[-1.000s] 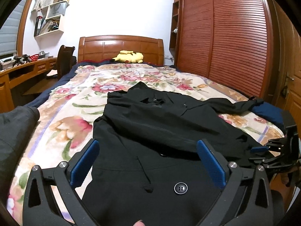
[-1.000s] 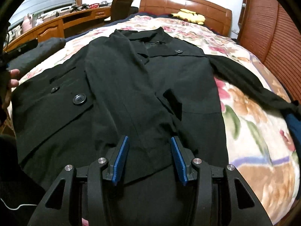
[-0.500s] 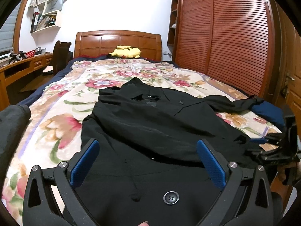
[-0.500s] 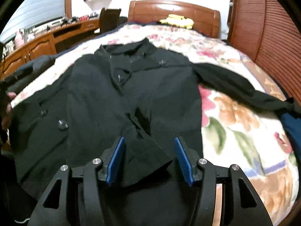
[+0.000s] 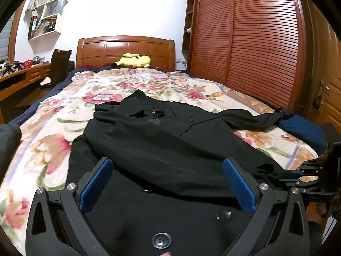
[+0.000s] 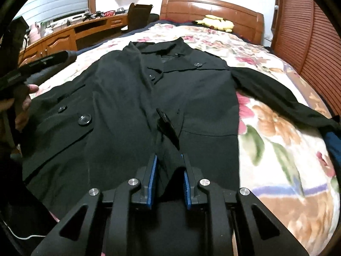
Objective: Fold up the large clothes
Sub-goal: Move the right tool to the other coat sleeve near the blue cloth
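Note:
A large black coat (image 5: 162,140) lies face up on the floral bedspread (image 5: 53,140), collar toward the headboard; it also fills the right wrist view (image 6: 132,98). One sleeve (image 6: 277,98) stretches out to the right. The other sleeve is folded across the front. My left gripper (image 5: 167,177) is open wide over the coat's lower left front, holding nothing. My right gripper (image 6: 168,175) has closed on the folded sleeve's cuff (image 6: 168,149) at the lower middle of the coat. The right gripper also shows at the right edge of the left wrist view (image 5: 298,173).
A yellow plush toy (image 5: 133,60) lies by the wooden headboard (image 5: 125,47). A louvred wardrobe (image 5: 255,49) stands right of the bed. A desk (image 6: 70,34) and a chair (image 6: 139,15) stand to the left. A dark blue cushion (image 5: 302,128) lies at the bed's right edge.
My right gripper's jaws have narrowed and closed on the cuff of the folded sleeve. My left gripper has stayed open and has dropped a little lower over the coat's hem.

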Tool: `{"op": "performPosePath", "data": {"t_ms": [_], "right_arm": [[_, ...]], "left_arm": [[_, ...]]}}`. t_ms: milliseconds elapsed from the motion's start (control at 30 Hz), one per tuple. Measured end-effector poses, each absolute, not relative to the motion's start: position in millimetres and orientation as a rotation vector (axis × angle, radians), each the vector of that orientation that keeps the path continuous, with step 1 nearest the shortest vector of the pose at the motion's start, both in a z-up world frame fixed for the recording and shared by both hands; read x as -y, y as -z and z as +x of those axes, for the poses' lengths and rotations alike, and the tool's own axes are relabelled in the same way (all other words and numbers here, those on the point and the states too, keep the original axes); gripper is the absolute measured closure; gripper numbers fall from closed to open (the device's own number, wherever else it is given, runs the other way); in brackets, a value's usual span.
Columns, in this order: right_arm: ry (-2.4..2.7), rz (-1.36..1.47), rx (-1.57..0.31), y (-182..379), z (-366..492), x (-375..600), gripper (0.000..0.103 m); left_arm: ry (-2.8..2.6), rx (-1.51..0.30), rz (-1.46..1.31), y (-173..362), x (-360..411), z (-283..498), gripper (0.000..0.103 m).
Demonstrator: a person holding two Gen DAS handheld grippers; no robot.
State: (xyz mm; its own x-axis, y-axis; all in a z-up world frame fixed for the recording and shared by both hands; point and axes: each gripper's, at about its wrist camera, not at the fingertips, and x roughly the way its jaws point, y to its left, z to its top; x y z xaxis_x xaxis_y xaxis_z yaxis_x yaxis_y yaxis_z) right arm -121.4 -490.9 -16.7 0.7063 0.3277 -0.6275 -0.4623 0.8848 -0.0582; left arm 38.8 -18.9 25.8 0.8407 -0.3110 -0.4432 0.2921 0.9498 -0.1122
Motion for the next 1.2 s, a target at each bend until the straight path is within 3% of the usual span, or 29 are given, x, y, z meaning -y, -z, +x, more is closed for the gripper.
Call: {"op": "performPosePath", "data": {"t_ms": [100,200,333,433,1200], "right_arm": [[-0.422,-0.205,-0.626,7.1,-125.6,501.8,0.082],[-0.373,-0.201,-0.587,-1.7,-129.2,516.6,0.073],[-0.291,-0.176,-0.563,-9.8,-119.4,543.4,0.041],[-0.232,-0.164,-0.56,-10.3,-105.9,564.7,0.032],[0.103,0.043,-0.58,-31.8,34.9,707.7,0.03]], "left_arm": [[0.332,-0.481,-0.029,-24.5,29.9,42.9,0.0],[0.343,-0.488,-0.018,-22.9,39.4,45.9,0.0],[0.359,-0.493,-0.017,-22.3,49.5,48.7,0.0],[0.376,-0.491,-0.01,-22.7,58.8,48.2,0.0],[0.423,-0.546,0.07,-10.2,103.6,59.0,0.0]]}}
